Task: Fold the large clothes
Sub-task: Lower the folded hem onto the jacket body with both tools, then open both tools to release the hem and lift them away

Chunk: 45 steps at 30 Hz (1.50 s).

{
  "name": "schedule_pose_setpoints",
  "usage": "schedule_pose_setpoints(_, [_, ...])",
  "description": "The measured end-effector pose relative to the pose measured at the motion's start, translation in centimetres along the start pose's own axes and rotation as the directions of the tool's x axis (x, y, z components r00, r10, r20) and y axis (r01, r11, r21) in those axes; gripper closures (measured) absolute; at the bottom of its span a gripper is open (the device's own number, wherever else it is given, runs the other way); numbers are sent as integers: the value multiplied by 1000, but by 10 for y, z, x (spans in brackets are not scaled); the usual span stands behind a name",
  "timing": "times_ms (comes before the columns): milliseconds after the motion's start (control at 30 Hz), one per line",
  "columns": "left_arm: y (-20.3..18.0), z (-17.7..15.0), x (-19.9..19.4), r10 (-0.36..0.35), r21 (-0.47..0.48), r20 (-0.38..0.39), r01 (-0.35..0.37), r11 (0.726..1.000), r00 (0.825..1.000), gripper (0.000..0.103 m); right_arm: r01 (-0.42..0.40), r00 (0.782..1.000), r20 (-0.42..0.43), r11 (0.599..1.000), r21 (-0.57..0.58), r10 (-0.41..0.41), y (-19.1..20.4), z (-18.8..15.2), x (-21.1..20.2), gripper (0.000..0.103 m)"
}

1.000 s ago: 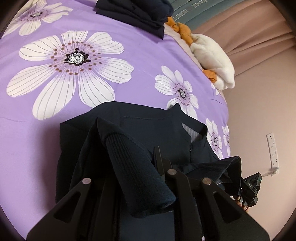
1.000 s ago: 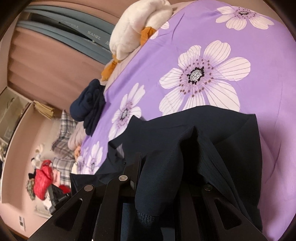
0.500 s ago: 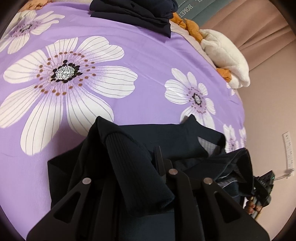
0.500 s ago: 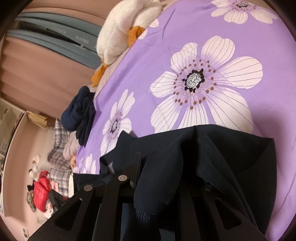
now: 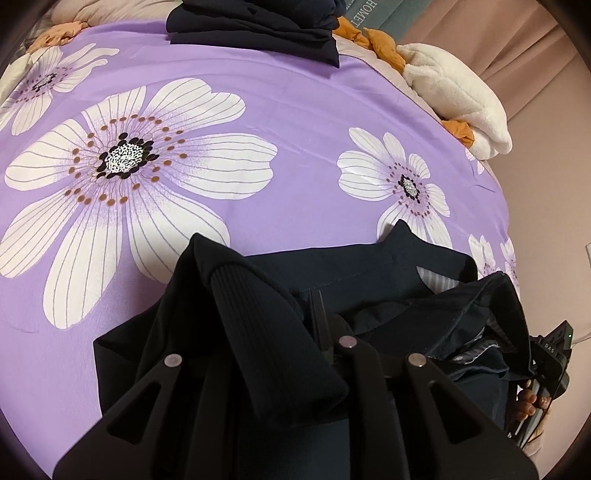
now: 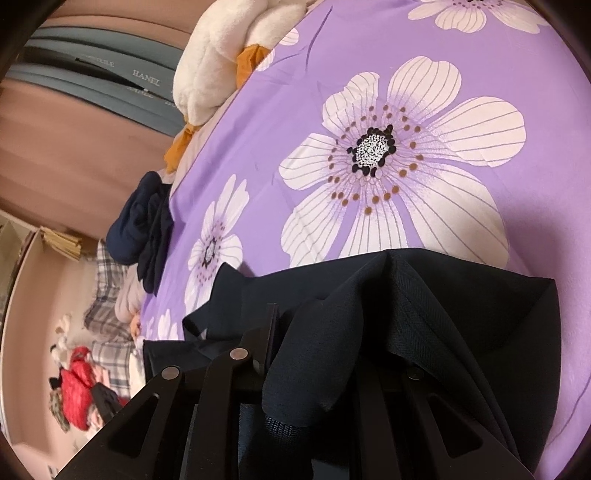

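Observation:
A dark navy garment [image 5: 351, 269] lies on the purple flowered bedspread [image 5: 258, 110]. My left gripper [image 5: 280, 332] is shut on the garment's ribbed cuff [image 5: 251, 314], which drapes over the fingers and hides the tips. My right gripper [image 6: 325, 350] is shut on a fold of the same navy garment [image 6: 424, 295]; the cloth covers its right finger. In the left wrist view the right gripper's body [image 5: 550, 358] and the hand holding it show at the lower right, past the bunched cloth.
A stack of folded dark clothes [image 5: 255, 22] sits at the far edge of the bed, also in the right wrist view [image 6: 144, 221]. A white plush toy [image 5: 454, 92] with orange parts lies beside it. Pink wall and curtains surround the bed.
Both grippers have pulled the held cloth back toward the near edge of the bed. The garment has drawn closer and bunched, leaving more bare bedspread beyond it.

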State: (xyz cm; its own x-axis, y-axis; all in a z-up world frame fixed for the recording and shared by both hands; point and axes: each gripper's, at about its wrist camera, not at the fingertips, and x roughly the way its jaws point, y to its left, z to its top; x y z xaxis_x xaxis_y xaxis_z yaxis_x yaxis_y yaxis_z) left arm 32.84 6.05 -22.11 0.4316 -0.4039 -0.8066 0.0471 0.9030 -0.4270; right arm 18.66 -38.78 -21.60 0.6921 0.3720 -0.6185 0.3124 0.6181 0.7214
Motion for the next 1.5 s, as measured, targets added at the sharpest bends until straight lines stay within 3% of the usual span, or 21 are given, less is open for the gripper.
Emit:
schedule_pose_setpoints(100, [-1, 1, 2, 9, 1, -4, -9, 1000, 1000, 87, 5, 1000, -8, 1000, 12, -5, -2, 1, 1, 88])
schedule_pose_setpoints(267, [-4, 1, 4, 19, 16, 2, -19, 1000, 1000, 84, 8, 1000, 11, 1000, 8, -8, 1, 1, 1, 72])
schedule_pose_setpoints(500, [-5, 0, 6, 27, 20, 11, -27, 999, 1000, 84, 16, 1000, 15, 1000, 11, -16, 2, 2, 4, 70])
schedule_pose_setpoints(700, [-2, 3, 8, 3, -8, 8, -3, 1000, 1000, 81, 3, 1000, 23, 1000, 30, -3, 2, 5, 5, 58])
schedule_pose_setpoints(967, [-4, 4, 6, 3, -11, 12, -2, 1000, 1000, 78, 8, 1000, 24, 1000, 28, -9, 6, 8, 8, 53])
schedule_pose_setpoints(1067, [-4, 4, 3, 11, -12, 23, -11, 1000, 1000, 71, 6, 1000, 30, 999, 34, -7, 6, 10, 6, 51])
schedule_pose_setpoints(1200, [-2, 6, -7, 24, -26, 70, -22, 999, 997, 44, -7, 999, 54, 998, 57, 4, 4, 15, 2, 44])
schedule_pose_setpoints(1500, [0, 11, -14, 85, -18, 104, -83, 996, 991, 39, -26, 996, 87, 994, 102, 17, -1, 22, -3, 38])
